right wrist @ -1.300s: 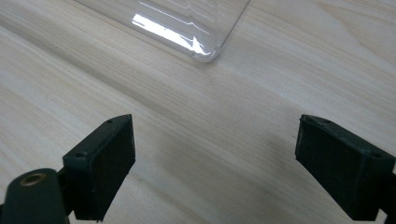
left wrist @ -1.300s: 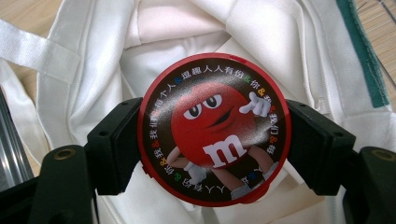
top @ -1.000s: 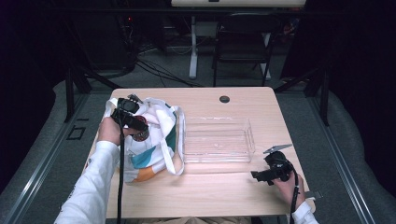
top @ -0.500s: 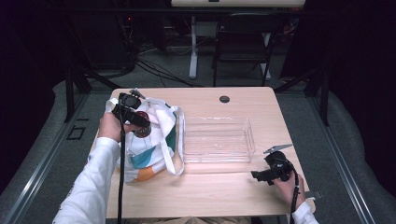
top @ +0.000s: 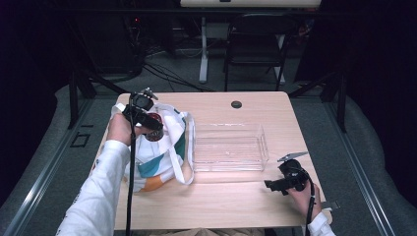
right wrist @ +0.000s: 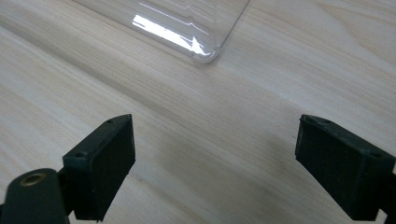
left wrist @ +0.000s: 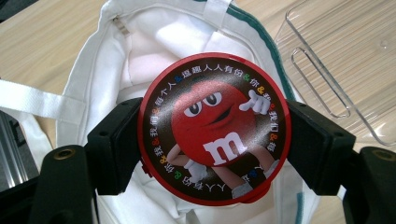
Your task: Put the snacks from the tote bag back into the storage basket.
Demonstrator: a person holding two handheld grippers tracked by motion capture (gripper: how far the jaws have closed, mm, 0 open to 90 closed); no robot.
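Left tongs lifting a round candy tin over a white tote bag.

The left tongs (left wrist: 212, 140) are clamped on a round red tin (left wrist: 215, 128), above the open white tote bag (top: 162, 147) at the table's (top: 231, 206) left edge. The right tongs (right wrist: 215, 163), jaws apart, rest near the front right corner beside a clear plastic tray (top: 228, 147).

You have a light wooden bench (top: 216, 206) with rounded corners. A white cloth tote bag with teal and orange patches (top: 162, 152) lies by its left edge. A clear, shallow plastic tray (top: 228, 147) sits at the middle, just beside the bag. A small dark round grommet (top: 236, 104) sits near the far edge.
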